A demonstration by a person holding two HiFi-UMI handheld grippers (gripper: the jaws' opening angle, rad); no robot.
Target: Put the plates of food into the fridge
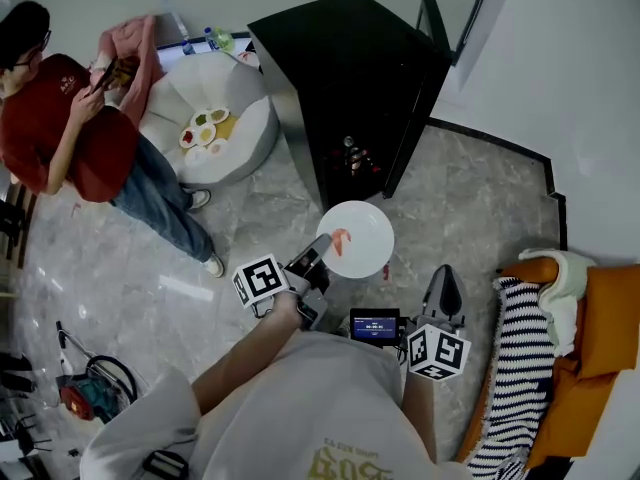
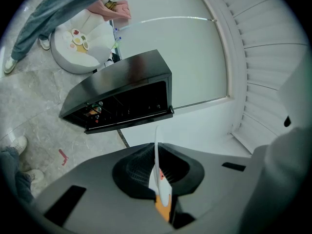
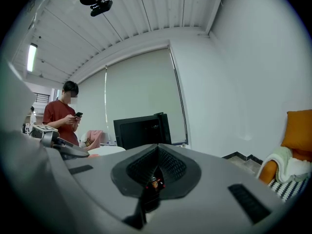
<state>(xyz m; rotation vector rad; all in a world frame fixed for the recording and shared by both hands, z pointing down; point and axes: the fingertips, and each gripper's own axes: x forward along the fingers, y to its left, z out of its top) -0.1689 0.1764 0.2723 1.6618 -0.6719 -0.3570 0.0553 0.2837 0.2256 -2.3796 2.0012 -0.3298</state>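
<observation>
1. The left gripper [image 1: 318, 250] had its jaws closed on the near rim of a white plate [image 1: 358, 236]. In the left gripper view the plate [image 2: 157, 152] stood edge-on, pinched between that gripper's [image 2: 159, 182] two pads.
2. The plate was held level above the marble floor [image 1: 470, 198], with a small orange-red piece of food [image 1: 340, 238] lying near its 9 o'clock edge.
3. The black fridge [image 1: 345, 68] stood at 12 o'clock from the plate, near it but apart. Its door [image 1: 436, 28] was open, and a few bottles [image 1: 356, 156] showed inside. The left gripper view looked into the same fridge [image 2: 122, 87].
4. The right gripper [image 1: 444, 280] hung at 5 o'clock from the plate with its jaws together and no object gripped. Its own view showed the pads of that gripper [image 3: 156, 165] meeting, with only a tiny reddish speck at the seam, too small to identify.
5. At 10 o'clock from the plate, well apart, a round white seat [image 1: 240, 153] carried several small plates of food [image 1: 205, 128].
6. A bystander in a red shirt [image 1: 65, 118] stood beside that seat, looking at a phone [image 1: 103, 76].
7. At 3 o'clock sat an orange armchair [image 1: 605, 338], draped with a striped cloth [image 1: 520, 368].
</observation>
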